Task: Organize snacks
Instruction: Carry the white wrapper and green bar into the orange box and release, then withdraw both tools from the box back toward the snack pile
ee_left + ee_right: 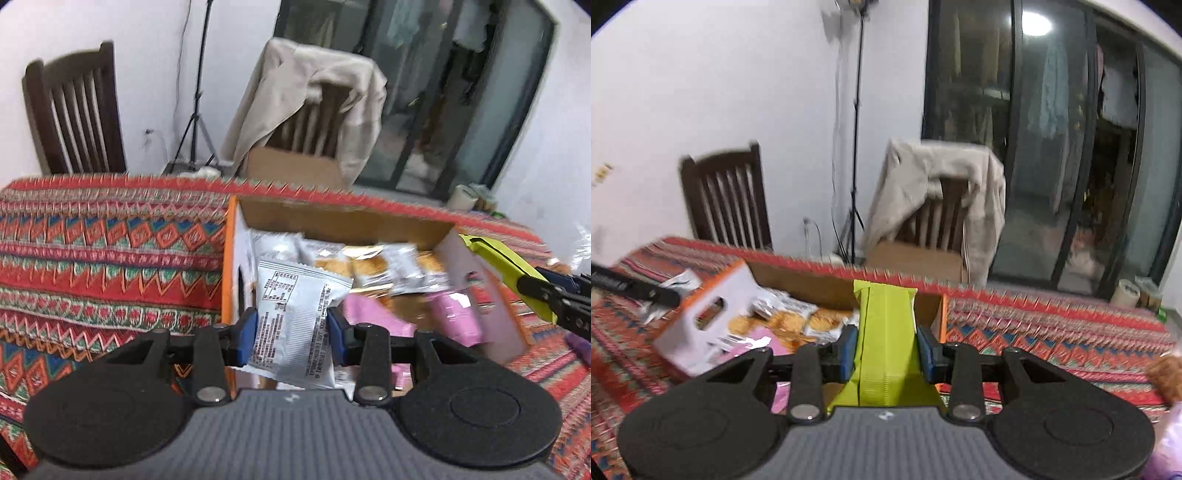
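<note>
My left gripper (291,328) is shut on a white snack packet (295,317) with printed text, held above the near left part of an open cardboard box (231,258). The box holds several snack packets, golden ones (354,266) and pink ones (454,314). My right gripper (886,347) is shut on a lime-green snack packet (886,332), held above the box's right end (943,314). The right gripper and green packet (506,273) also show at the right of the left wrist view. The left gripper's arm (631,286) shows at the left of the right wrist view.
The box sits on a table with a red patterned cloth (110,251). A dark wooden chair (74,110), a chair draped with a beige garment (314,103), a tripod stand (195,122) and glass doors (1052,147) stand behind. A brown furry object (1167,373) lies at the right.
</note>
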